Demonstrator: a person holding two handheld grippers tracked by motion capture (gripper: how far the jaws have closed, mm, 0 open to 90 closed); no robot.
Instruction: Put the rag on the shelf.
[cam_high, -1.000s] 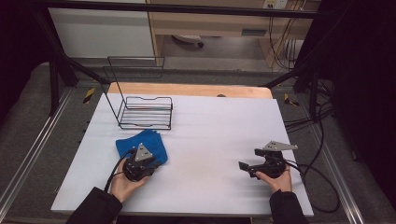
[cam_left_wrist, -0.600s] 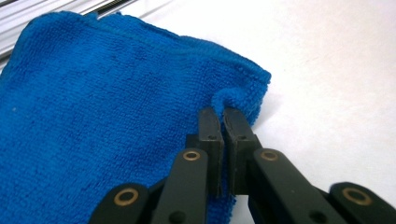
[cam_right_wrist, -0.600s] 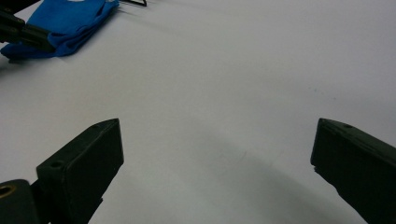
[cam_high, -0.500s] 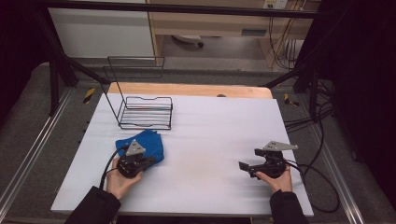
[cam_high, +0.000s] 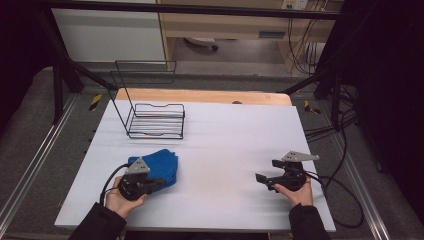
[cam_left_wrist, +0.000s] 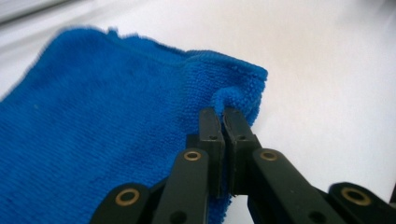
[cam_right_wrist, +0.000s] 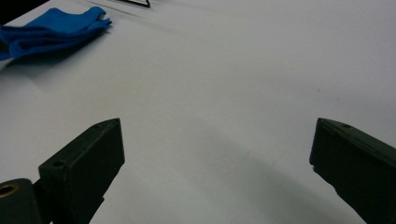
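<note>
A folded blue cloth (cam_high: 159, 165) lies on the white table (cam_high: 225, 135) at the front left. My left gripper (cam_high: 159, 183) sits at the cloth's near right corner. In the left gripper view its jaws are pressed together, pinching a fold of the blue cloth (cam_left_wrist: 93, 140) at the corner, with the left gripper (cam_left_wrist: 223, 114) tips buried in the pile. My right gripper (cam_high: 265, 175) rests at the front right, open, pointing left across bare table. In the right gripper view the right gripper (cam_right_wrist: 217, 149) jaws stand wide apart with nothing between them, and the blue cloth (cam_right_wrist: 51, 28) lies far off at the upper left.
A black wire rack (cam_high: 155, 117) stands at the back left of the table. A wooden strip (cam_high: 200, 96) runs along the far edge. Cables (cam_high: 345, 195) trail off the right side. Metal frame rails (cam_high: 30, 170) flank the table.
My left gripper has slid back toward the person, from on top of the cloth to its near right corner. The right gripper has not moved.
</note>
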